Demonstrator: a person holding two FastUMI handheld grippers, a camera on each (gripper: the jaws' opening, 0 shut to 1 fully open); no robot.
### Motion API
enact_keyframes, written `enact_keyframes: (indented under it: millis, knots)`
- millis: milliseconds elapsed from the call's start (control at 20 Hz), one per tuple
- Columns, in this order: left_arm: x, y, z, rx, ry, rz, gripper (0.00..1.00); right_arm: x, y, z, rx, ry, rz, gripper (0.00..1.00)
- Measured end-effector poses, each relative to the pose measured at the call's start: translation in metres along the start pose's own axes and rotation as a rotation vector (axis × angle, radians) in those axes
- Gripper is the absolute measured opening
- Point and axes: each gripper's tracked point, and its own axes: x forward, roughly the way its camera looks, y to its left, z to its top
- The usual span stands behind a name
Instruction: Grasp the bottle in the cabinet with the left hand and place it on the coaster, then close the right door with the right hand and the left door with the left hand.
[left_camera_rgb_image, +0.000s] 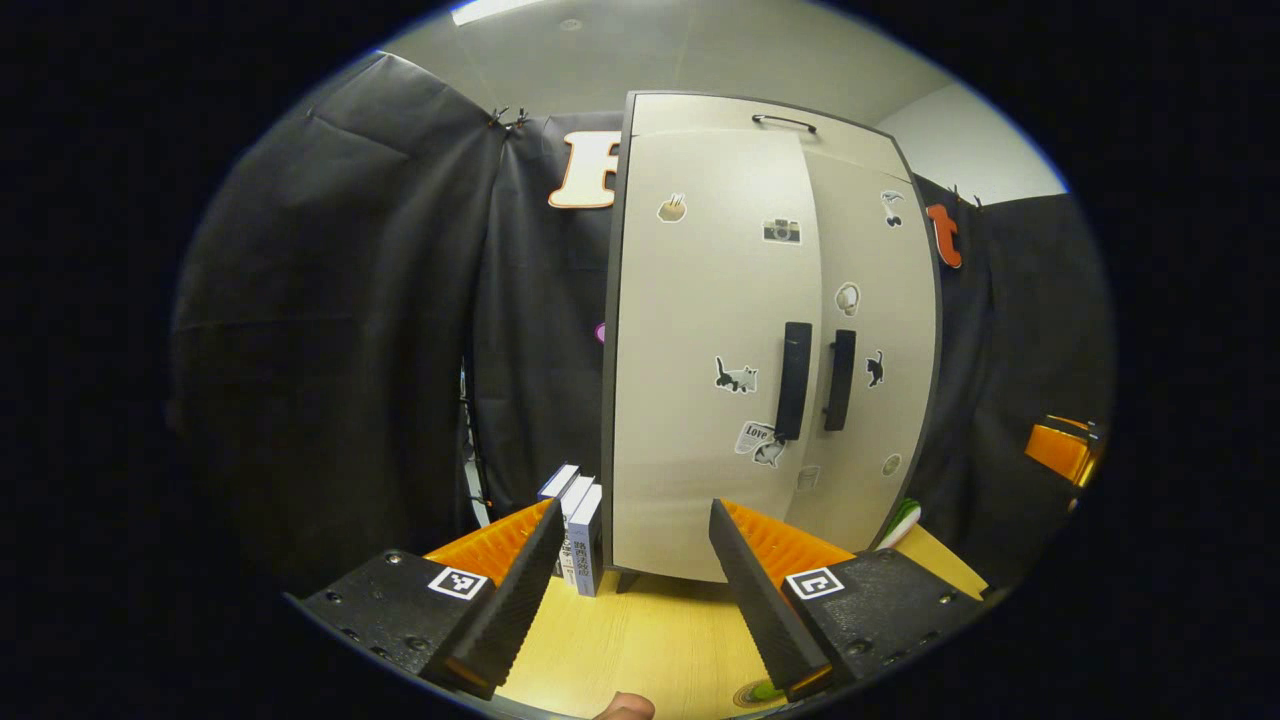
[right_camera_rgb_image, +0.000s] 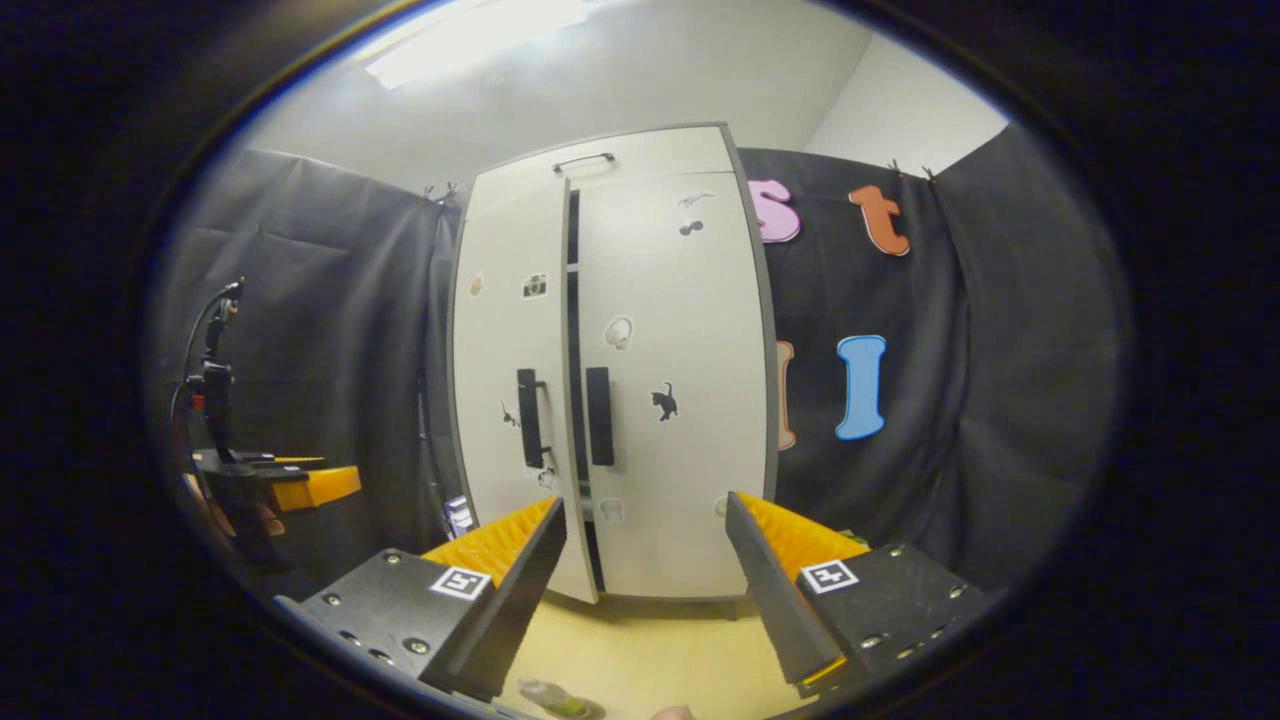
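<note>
The white cabinet (left_camera_rgb_image: 760, 340) stands on the wooden table, straight ahead of my open left gripper (left_camera_rgb_image: 635, 600), which holds nothing. Its left door (left_camera_rgb_image: 700, 350) sits a little proud of the right door (left_camera_rgb_image: 870, 330). In the right gripper view a dark slit runs between the left door (right_camera_rgb_image: 510, 400) and the flat right door (right_camera_rgb_image: 670, 400). My right gripper (right_camera_rgb_image: 645, 590) is open and empty, a short way back from the doors. The bottle (right_camera_rgb_image: 548, 695) lies low at the bottom edge, and a greenish bit of the bottle (left_camera_rgb_image: 765, 692) shows on a round coaster by my right finger.
Several books (left_camera_rgb_image: 580, 530) stand at the cabinet's left foot. A green and white object (left_camera_rgb_image: 900, 520) lies at its right foot. The other gripper (right_camera_rgb_image: 270, 485) and the hand holding it show at far left. Bare tabletop (left_camera_rgb_image: 640, 630) lies before the cabinet.
</note>
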Motion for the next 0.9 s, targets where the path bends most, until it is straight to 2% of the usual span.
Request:
enact_keyframes:
  millis: [50, 100, 150, 300, 350, 550, 650, 700, 750, 800, 900]
  knots:
    - [-0.002, -0.002, 0.002, 0.006, -0.008, -0.007, 0.93, 0.000, 0.004, 0.000, -0.002, -0.001, 0.002, 0.97]
    - [-0.002, -0.003, 0.005, 0.009, -0.019, -0.016, 0.93, -0.002, 0.007, 0.001, -0.005, -0.004, 0.001, 0.94]
    - [-0.001, -0.005, 0.008, 0.009, -0.026, -0.028, 0.93, -0.001, 0.007, 0.003, -0.009, -0.006, -0.009, 0.97]
    - [-0.001, -0.008, 0.010, -0.013, -0.015, -0.046, 0.90, 0.000, 0.007, 0.003, 0.001, 0.010, -0.030, 0.97]
    - [-0.001, -0.010, 0.014, -0.013, -0.029, -0.054, 0.93, 0.001, 0.005, 0.006, 0.001, 0.006, -0.040, 0.97]
    - [-0.002, -0.005, 0.013, 0.040, -0.041, -0.052, 0.93, 0.002, 0.002, 0.005, 0.053, 0.012, -0.056, 0.97]
    - [0.001, -0.009, 0.009, 0.049, -0.030, -0.075, 0.90, -0.003, -0.001, 0.006, 0.044, 0.012, -0.067, 0.93]
    - [0.001, -0.008, 0.007, 0.053, -0.023, -0.075, 0.93, -0.004, -0.003, 0.004, 0.035, 0.015, -0.079, 0.93]
    - [0.001, -0.007, 0.006, 0.049, -0.019, -0.073, 0.90, -0.005, -0.004, 0.002, 0.033, 0.019, -0.083, 0.97]
    - [0.002, -0.009, 0.007, 0.042, -0.022, -0.082, 0.93, -0.004, -0.002, 0.001, 0.034, 0.022, -0.081, 0.97]
    - [0.005, -0.012, 0.008, 0.036, -0.024, -0.098, 0.93, -0.003, -0.003, 0.000, 0.021, 0.025, -0.085, 0.97]
